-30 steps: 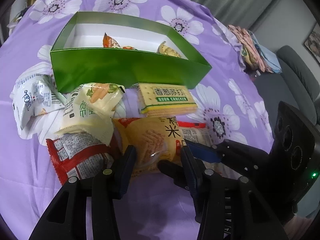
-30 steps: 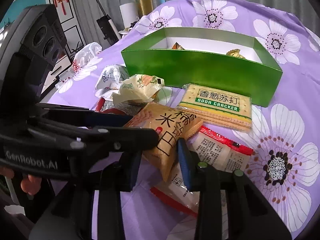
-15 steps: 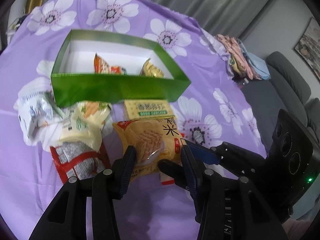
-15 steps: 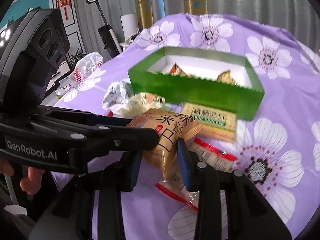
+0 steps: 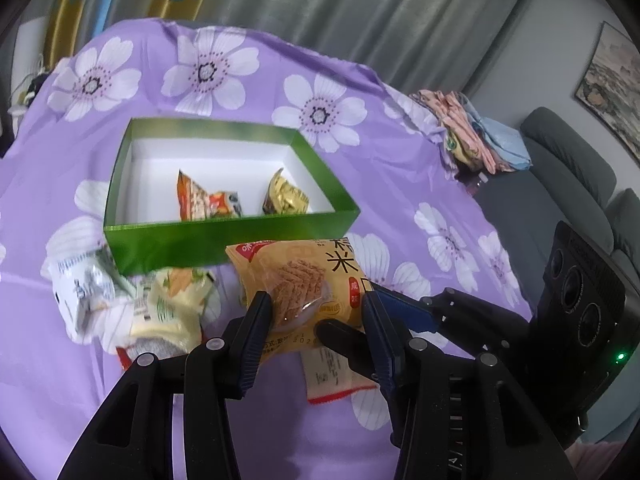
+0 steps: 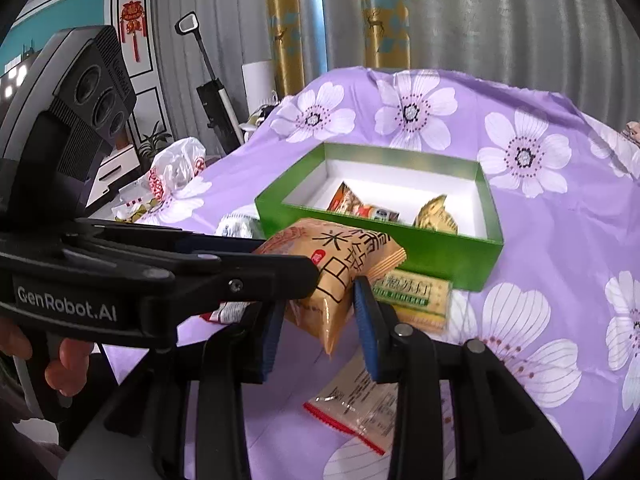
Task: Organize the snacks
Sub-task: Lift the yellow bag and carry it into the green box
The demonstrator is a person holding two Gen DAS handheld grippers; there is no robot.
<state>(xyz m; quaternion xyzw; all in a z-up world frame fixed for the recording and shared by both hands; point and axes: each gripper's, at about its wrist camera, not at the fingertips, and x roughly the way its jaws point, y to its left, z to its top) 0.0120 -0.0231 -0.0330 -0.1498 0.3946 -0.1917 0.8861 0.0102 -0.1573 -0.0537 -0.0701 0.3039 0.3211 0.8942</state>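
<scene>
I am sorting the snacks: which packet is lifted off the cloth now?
The orange rice-cracker packet: both grippers clamp it in the air; the others lie flat.

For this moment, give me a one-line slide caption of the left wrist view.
Both grippers, left and right, grip an orange snack packet before the green box on a purple floral cloth.

Glossy yellow plastic snack packet [image 5: 304, 280]; shiny green cardboard box [image 5: 224, 236] with matt white inside; smooth, slightly sheeny purple floral cloth [image 5: 400, 184]; matt black plastic tongs [image 5: 316, 312] with ribbed pads.
</scene>
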